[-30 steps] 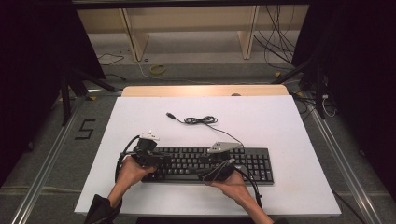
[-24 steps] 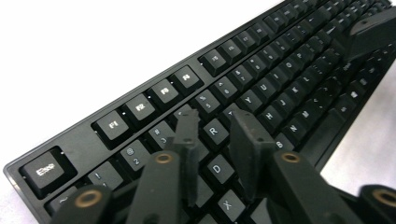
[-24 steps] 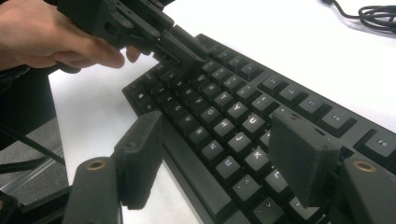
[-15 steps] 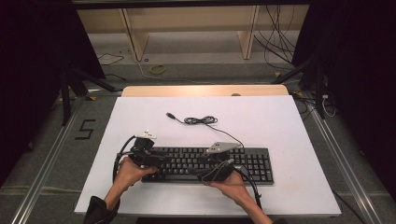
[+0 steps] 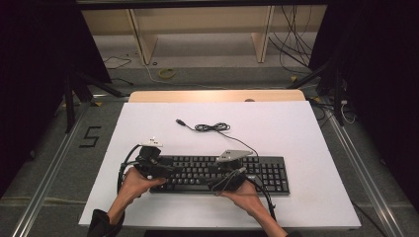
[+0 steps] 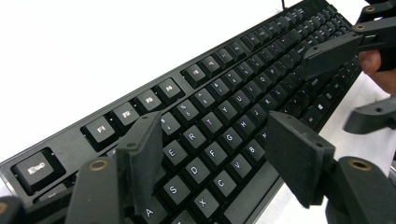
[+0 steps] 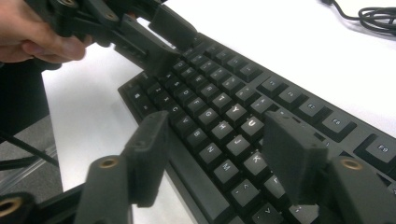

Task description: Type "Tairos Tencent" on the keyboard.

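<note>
Left tool [image 6: 212, 154] has just been opening and gapes over the keyboard's [image 5: 257, 170] left keys, gripping nothing. Right tool [image 7: 215, 154], just narrowing, hangs open mid-keyboard on the tabletop's [image 5: 296, 128] near side; the cable [image 5: 212, 127] coils beyond.
</note>
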